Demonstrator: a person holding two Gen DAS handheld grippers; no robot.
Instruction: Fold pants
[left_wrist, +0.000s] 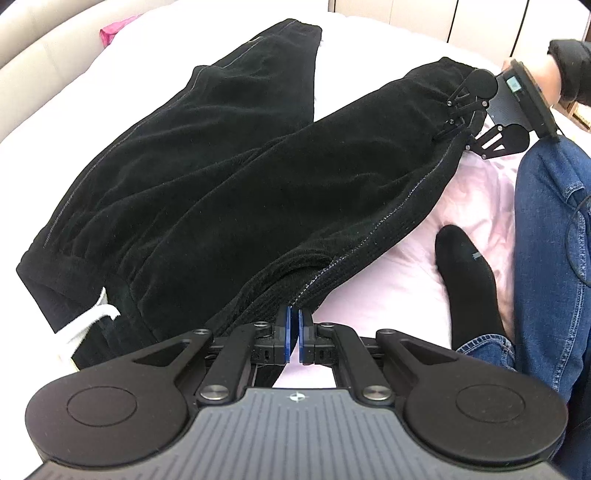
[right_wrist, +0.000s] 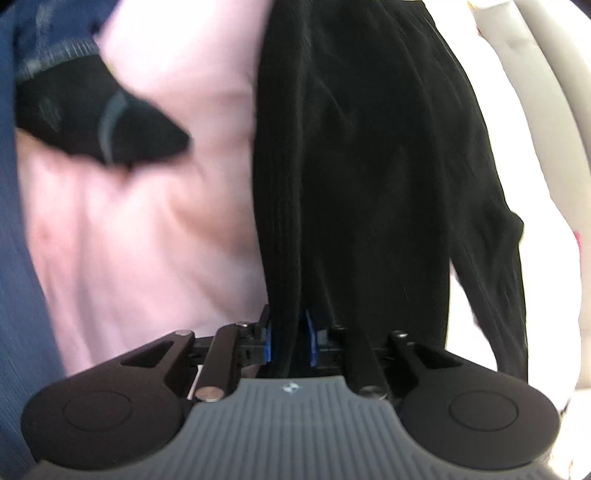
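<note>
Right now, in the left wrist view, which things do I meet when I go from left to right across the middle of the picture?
White drawstring → black pants → pink bedsheet → black sock → blue jeans.

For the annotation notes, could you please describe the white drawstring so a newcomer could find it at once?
Start from the black pants spread across the pale pink bedsheet. Follow them to the waistband end, left of the left gripper. The white drawstring hangs there, the only white cord against black fabric.
</note>
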